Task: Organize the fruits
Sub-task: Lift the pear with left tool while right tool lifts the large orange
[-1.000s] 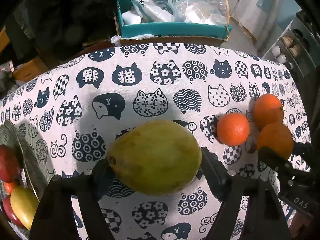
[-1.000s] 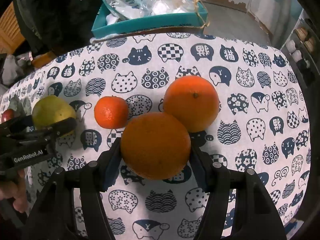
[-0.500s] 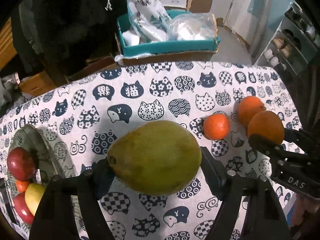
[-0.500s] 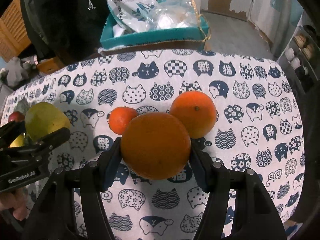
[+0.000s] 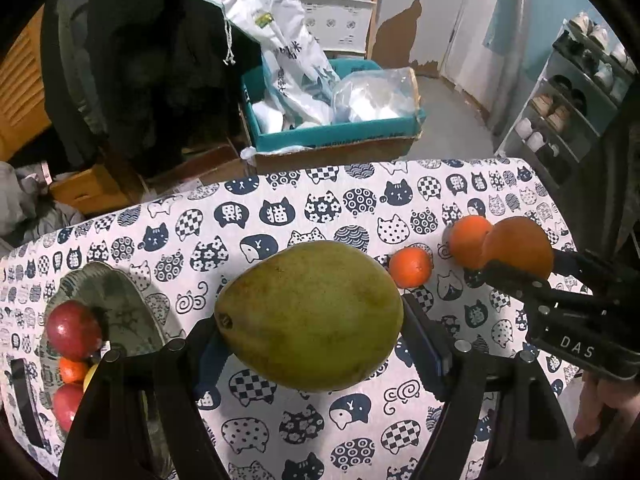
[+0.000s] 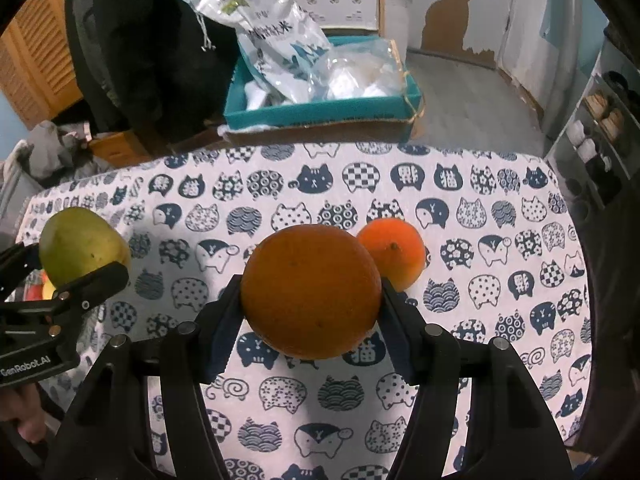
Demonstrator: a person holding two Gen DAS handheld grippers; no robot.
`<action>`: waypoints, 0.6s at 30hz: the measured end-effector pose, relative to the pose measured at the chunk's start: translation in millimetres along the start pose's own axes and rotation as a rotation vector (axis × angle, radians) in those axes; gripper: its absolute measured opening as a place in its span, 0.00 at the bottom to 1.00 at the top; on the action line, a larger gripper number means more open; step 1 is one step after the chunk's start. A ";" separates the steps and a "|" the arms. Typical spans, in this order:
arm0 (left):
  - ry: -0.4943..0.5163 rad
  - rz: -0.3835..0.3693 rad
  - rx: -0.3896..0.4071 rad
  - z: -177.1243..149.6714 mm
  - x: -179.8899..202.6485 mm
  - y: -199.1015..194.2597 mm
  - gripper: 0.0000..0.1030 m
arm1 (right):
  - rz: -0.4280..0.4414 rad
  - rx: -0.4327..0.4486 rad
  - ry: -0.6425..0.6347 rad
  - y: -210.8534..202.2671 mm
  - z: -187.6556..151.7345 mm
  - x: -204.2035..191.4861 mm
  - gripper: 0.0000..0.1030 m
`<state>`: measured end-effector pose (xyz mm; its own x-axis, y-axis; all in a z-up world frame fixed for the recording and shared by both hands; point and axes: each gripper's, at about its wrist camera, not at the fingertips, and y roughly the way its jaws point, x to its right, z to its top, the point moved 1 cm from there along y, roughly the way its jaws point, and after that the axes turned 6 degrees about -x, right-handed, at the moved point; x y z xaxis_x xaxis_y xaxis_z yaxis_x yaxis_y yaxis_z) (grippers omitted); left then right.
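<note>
My left gripper (image 5: 312, 340) is shut on a large green mango (image 5: 308, 316), held in the air above the cat-print tablecloth (image 5: 280, 208). My right gripper (image 6: 310, 308) is shut on a big orange (image 6: 310, 294), also lifted off the cloth. On the table lie a second orange (image 6: 394, 252) and a small tangerine (image 5: 410, 266); the held orange hides the tangerine in the right wrist view. A grey patterned bowl (image 5: 120, 304) at the left holds red apples (image 5: 72, 330) and other small fruit. The mango (image 6: 80, 244) shows at the left of the right wrist view.
A teal cardboard box (image 5: 336, 128) with white plastic bags stands just beyond the table's far edge. A shoe rack (image 5: 576, 92) is at the far right. Dark clothing hangs at the back left. A hand (image 5: 608, 400) holds the right gripper's handle.
Both grippers have risen with their fruit, so the table looks farther below. The bowl has come more fully into the left wrist view. Neither grip has changed.
</note>
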<state>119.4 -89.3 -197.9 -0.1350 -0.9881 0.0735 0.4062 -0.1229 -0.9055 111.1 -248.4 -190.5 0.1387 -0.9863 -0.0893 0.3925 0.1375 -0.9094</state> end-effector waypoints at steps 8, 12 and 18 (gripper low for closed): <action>-0.006 -0.006 0.046 -2.4 -7.8 -27.4 0.77 | 0.024 0.052 -0.025 -24.6 4.2 -13.7 0.62; -0.013 -0.008 0.066 -4.3 -14.2 -40.2 0.77 | 0.036 0.075 -0.042 -36.2 6.9 -22.9 0.62; -0.020 0.007 0.095 -8.6 -24.3 -55.9 0.77 | 0.048 0.109 -0.082 -52.4 8.7 -41.7 0.62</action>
<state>92.2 -57.5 -152.6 -0.1144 -0.9905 0.0766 0.4915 -0.1235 -0.8621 92.7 -213.7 -135.6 0.2319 -0.9682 -0.0942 0.4797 0.1981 -0.8548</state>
